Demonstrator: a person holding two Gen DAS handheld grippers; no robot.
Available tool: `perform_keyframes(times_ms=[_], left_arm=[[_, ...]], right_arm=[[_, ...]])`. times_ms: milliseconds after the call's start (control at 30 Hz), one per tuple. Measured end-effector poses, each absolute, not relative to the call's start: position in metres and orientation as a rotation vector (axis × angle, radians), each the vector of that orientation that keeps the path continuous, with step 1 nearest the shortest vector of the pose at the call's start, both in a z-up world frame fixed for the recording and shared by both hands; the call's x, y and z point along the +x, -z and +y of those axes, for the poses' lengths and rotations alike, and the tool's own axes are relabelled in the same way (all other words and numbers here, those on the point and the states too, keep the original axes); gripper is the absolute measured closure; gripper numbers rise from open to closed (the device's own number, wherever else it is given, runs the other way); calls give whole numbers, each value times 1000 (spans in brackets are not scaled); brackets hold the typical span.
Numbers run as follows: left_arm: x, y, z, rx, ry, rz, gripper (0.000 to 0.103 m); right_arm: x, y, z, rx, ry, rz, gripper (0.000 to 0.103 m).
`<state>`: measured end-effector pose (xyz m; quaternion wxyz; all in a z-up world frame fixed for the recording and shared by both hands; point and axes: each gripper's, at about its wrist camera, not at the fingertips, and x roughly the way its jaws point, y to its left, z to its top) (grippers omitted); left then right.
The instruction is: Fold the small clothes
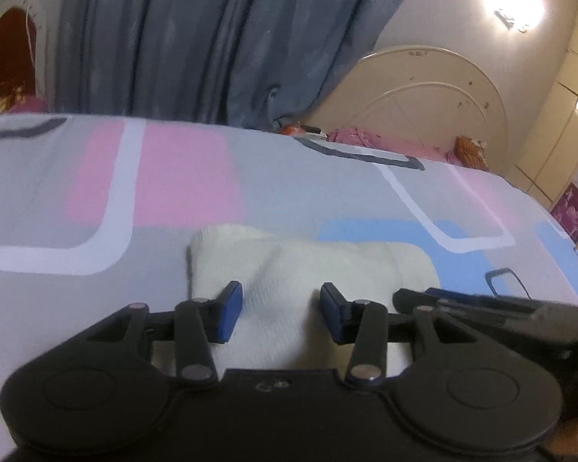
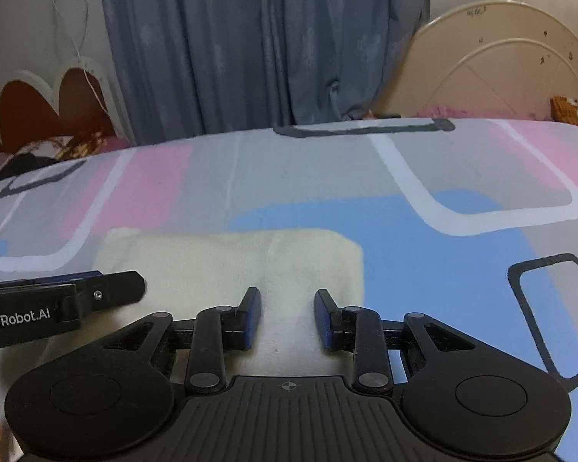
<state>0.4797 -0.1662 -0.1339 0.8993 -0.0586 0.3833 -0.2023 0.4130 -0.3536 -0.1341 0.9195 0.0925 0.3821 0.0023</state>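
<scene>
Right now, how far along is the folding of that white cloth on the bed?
Done: the small white cloth lies on the patterned bedsheet, though whether it is already folded once is unclear. In hand: nothing is gripped; the left claw and right claw are both open over its near edge. Left: grasp the edge and make the fold.
</scene>
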Motion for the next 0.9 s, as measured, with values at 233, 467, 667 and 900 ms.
perform_keyframes(times_ms=[233,467,667,900], left_arm=[[446,121,-154,-128,398,789,56],[415,118,-154,-84,403,799,56],[406,115,-154,-78,394,816,56],[370,114,-149,-46,417,828,56]], right_arm=[[371,104,-362,259,-11,719,73],[322,93,-343,215,-35,695,73],[306,112,-340,213,3,792,73],[269,100,-335,238,13,751,73]])
